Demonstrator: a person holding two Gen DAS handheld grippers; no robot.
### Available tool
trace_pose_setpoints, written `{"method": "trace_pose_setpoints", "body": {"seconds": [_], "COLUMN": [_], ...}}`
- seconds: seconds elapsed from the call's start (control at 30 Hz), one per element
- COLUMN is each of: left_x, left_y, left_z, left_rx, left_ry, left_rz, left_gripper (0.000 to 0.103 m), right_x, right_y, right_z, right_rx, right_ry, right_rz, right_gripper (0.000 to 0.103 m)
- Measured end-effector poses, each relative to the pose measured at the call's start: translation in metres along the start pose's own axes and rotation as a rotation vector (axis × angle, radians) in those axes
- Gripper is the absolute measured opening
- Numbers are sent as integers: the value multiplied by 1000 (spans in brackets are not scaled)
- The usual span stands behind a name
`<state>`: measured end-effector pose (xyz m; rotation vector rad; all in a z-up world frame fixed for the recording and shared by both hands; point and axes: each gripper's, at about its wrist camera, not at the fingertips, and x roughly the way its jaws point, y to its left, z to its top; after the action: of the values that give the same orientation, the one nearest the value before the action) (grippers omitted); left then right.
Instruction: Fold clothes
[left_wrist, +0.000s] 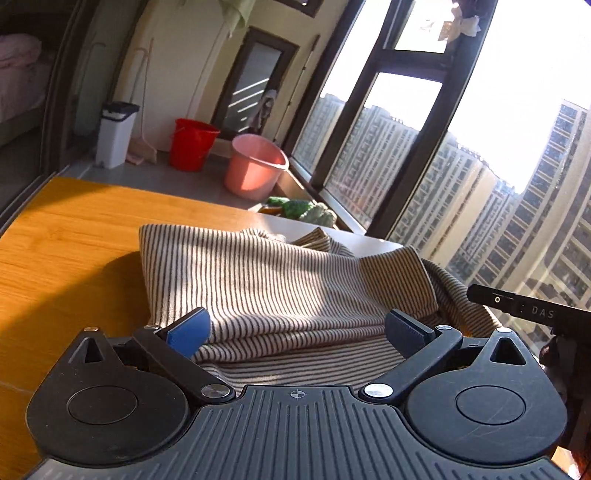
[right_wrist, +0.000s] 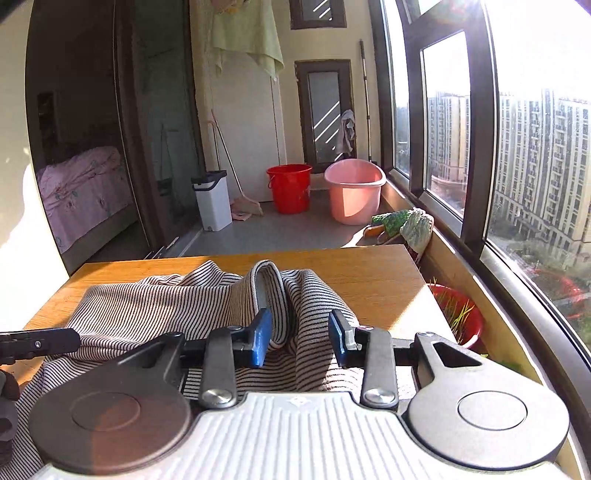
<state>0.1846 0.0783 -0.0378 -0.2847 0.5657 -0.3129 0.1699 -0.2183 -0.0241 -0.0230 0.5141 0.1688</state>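
One striped knit garment (left_wrist: 266, 288), part-folded, is spread on the wooden worktop (left_wrist: 74, 236). Left hand-held gripper (left_wrist: 295, 328): released, fabric between the jaws. Right hand-held gripper (right_wrist: 299, 341): released, raised fold at 12 o'clock. Both should be closed on matching edges before lifting.

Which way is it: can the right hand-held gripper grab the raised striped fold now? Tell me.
Probably yes: the right hand-held gripper stands open, and the striped garment's raised fold lies between its fingers, nothing blocking.
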Motion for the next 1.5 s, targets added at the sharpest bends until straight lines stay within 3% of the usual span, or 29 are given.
{"method": "trace_pose_setpoints", "body": {"seconds": [0.07, 0.33, 0.53, 0.57, 0.6, 0.63, 0.67, 0.7, 0.77, 0.9, 0.93, 0.97, 1.0, 1.03, 1.1, 1.17, 1.23, 1.3, 1.33, 1.37, 1.4, 1.47, 1.5], "left_x": [0, -9, -9, -9, -9, -8, -8, -8, -8, -7, -7, -7, -7, -7, -7, -7, -7, -7, -7, -7, -7, -7, -7], "left_y": [4, 13, 14, 14, 13, 13, 14, 14, 14, 15, 15, 17, 18, 18, 19, 19, 20, 21, 21, 22, 22, 22, 22], "left_z": [0, -2, 0, 0, 0, 0, 0, 0, 0, 0, 0, 0, 0, 0, 0, 0, -1, -1, -1, -1, -1, -1, -1], "left_rx": [-3, -7, -13, -13, -14, -15, -19, -22, -30, -37, -40, -45, -49, -52, -57, -59, -60, -60, -61, -61, -61, -63, -64], "left_ry": [6, -18, -17, -16, -15, -14, -13, -13, -13, -15, -15, -16, -16, -16, -16, -16, -16, -15, -15, -15, -15, -15, -15], "left_rz": [-3, -20, -27, -28, -28, -28, -30, -32, -36, -41, -43, -46, -48, -50, -52, -53, -54, -54, -54, -54, -55, -56, -56], "left_gripper": [103, 103, 103, 103, 103, 103, 103, 103, 103, 103, 103, 103, 103, 103, 103, 103, 103, 103, 103, 103, 103, 103, 103], "right_x": [-19, -80, -68, -65, -62, -60, -57, -55, -50, -84, -89, -92, -96, -101, -111, -119, -124, -124, -123, -120, -116, -107, -103], "right_y": [-2, 10, 8, 3, -4, -11, -18, -25, -39, -97, -103, -105, -108, -103, -87, -66, -44, -19, -7, 4, 16, 26, 28], "right_z": [-11, -56, -76, -70, -62, -54, -46, -38, -22, 15, 14, 10, 6, -1, -17, -33, -46, -60, -67, -74, -81, -88, -91], "right_rx": [-83, -416, -457, -395, -321, -247, -173, -99, 49, 569, 612, 633, 654, 581, 380, 158, -40, -234, -328, -417, -505, -591, -614], "right_ry": [16, 134, 177, 179, 182, 185, 187, 190, 193, 76, 79, 92, 105, 115, 132, 106, 70, 60, 58, 71, 88, 137, 145], "right_rz": [-31, -129, -180, -155, -121, -87, -53, -19, 49, 357, 370, 366, 362, 283, 85, -62, -125, -114, -110, -102, -94, -67, -68], "right_gripper": [57, 62, 65, 65, 56, 43, 19, 15, 15, 18, 21, 36, 57, 63, 64, 71, 78, 78, 76, 63, 44, 33, 33]}}
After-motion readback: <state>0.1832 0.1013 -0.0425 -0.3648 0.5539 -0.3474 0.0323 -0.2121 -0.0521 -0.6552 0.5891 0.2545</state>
